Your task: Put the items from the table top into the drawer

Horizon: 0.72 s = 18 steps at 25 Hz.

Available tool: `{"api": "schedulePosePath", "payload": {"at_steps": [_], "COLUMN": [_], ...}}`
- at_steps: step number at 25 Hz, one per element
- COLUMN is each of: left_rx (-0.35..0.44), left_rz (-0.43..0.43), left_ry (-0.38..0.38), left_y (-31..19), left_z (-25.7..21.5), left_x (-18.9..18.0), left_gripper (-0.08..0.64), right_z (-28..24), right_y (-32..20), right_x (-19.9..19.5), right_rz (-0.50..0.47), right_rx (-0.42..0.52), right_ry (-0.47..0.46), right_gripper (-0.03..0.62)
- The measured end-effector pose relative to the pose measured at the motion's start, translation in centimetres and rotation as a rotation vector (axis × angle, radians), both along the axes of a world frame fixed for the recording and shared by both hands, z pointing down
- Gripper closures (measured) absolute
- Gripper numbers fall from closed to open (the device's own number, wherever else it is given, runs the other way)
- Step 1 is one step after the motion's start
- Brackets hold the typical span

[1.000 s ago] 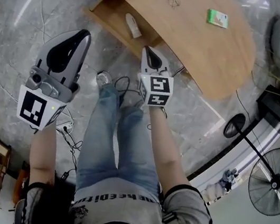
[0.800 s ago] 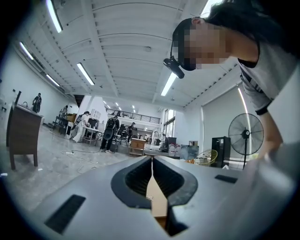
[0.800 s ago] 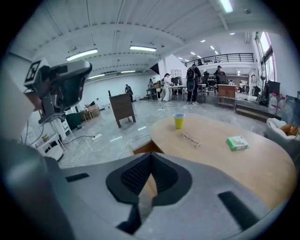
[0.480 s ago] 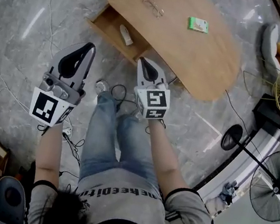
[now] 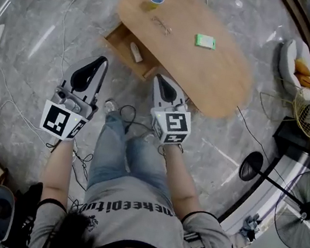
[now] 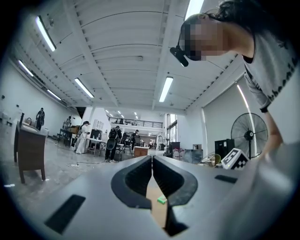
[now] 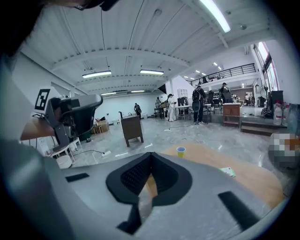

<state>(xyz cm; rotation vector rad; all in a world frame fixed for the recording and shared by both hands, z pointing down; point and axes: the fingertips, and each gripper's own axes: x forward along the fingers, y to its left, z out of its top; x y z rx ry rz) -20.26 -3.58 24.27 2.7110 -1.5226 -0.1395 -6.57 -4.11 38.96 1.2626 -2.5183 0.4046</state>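
An oval wooden table (image 5: 222,79) stands far below me. On it are a yellow cup (image 5: 156,0), a pair of glasses (image 5: 161,25) and a green packet (image 5: 205,41). Its drawer (image 5: 122,42) is pulled open, and a white item (image 5: 135,52) lies inside. My left gripper (image 5: 102,61) hangs over the floor left of the drawer, shut and empty. My right gripper (image 5: 158,79) is above the table's near edge, also shut with nothing in it. The right gripper view shows the cup (image 7: 181,151) and the packet (image 7: 228,172) beyond the closed jaws.
Cables (image 5: 123,110) lie on the marble floor by the person's feet. A standing fan (image 5: 305,210) and a round lamp base (image 5: 251,166) are at the right. A seat with orange cushions (image 5: 301,62) and a wire basket (image 5: 308,112) sit beyond the table. A dark side table (image 7: 132,127) stands farther off.
Both grippers have risen, still shut. The table and drawer look smaller and farther below. The yellow cup has come into the head view.
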Motion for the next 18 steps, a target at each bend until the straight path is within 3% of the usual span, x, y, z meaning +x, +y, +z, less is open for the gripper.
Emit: {"api": "schedulePosePath", "payload": {"at_steps": [18], "left_rx": [0.086], "left_rz": [-0.049], "left_ry": [-0.046], "left_y": [7.8], "left_z": [-8.6], "left_x": [4.8], "left_gripper": [0.549], "right_z": [-13.6], "right_y": [6.9], "right_x": [4.6], "right_rz": [-0.079], "right_rx": [0.228], "right_ry": [0.004], "right_gripper": [0.597]}}
